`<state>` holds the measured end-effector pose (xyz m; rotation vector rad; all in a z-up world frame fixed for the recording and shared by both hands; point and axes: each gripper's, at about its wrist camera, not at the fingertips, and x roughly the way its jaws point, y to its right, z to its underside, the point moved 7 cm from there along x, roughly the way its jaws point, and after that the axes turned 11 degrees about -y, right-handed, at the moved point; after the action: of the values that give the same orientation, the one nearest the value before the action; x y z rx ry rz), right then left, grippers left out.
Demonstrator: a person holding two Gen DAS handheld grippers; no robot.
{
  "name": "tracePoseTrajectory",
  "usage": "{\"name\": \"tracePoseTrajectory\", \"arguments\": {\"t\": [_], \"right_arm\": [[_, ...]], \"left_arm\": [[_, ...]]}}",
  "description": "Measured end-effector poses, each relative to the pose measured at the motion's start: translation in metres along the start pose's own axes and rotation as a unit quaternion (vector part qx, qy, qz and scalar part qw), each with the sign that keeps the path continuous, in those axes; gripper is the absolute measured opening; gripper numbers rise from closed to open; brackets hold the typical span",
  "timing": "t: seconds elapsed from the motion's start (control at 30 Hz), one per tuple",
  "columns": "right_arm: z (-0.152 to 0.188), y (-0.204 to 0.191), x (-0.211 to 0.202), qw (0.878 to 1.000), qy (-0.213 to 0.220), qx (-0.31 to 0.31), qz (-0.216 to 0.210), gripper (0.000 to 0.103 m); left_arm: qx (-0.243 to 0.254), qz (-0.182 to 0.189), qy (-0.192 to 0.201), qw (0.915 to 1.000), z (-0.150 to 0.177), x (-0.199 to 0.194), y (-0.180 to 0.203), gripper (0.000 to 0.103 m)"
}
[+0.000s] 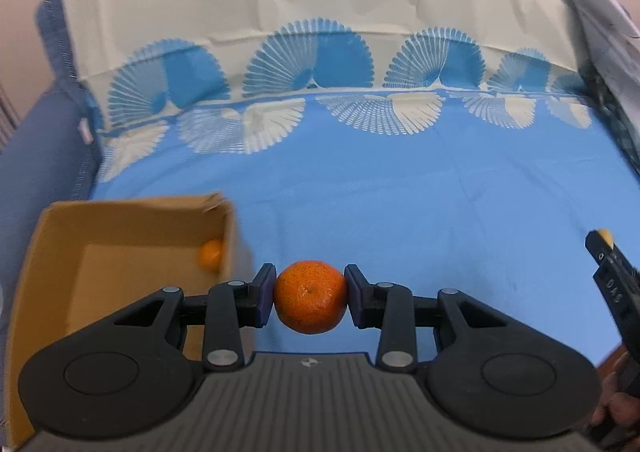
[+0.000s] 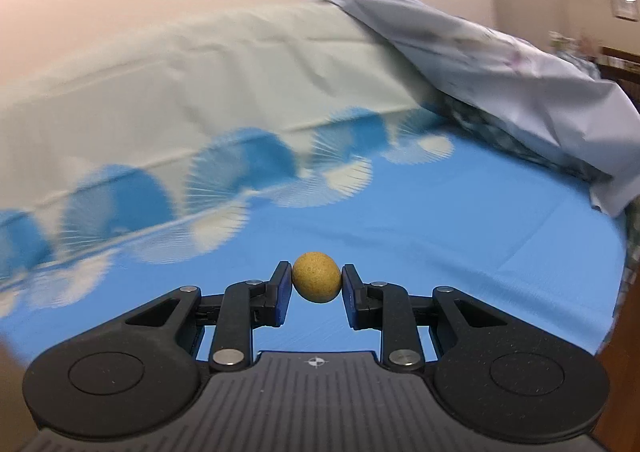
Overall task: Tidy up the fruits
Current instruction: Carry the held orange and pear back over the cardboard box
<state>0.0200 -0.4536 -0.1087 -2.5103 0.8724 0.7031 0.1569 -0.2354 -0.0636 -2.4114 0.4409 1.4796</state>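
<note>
Left wrist view: my left tongs point(image 1: 310, 302) clamp the round orange mandarin point(image 1: 310, 302), right tongs point(image 2: 316, 284) pinch a small yellow-brown fruit point(image 2: 316, 283); I'd lower gently into the brown cardboard box point(image 1: 120, 219).

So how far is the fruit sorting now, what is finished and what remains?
Done: one orange fruit already lies in the cardboard box. In hand: the left hand-held gripper is shut on an orange near the box, and the right hand-held gripper is shut on a small yellow-brown fruit. Left: both still need placing. No other loose fruit shows on the blue sheet.
</note>
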Motion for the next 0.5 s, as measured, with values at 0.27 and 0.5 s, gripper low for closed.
{"name": "tracePoseTrajectory", "arguments": {"t": [0.27,0.5], "right_arm": [[0.035,-0.063,-0.119,0.991,-0.028,-0.057,-0.114,0.028],[0.086,-0.113,-0.193,0.969,-0.064,-0.138,-0.195,0.028]], "left_arm": [[-0.040,-0.012,0.016,0.9990,0.097,-0.079,-0.072,0.041],[-0.080,-0.054,0.021,0.9951,0.172,-0.115,-0.140,0.041]]}}
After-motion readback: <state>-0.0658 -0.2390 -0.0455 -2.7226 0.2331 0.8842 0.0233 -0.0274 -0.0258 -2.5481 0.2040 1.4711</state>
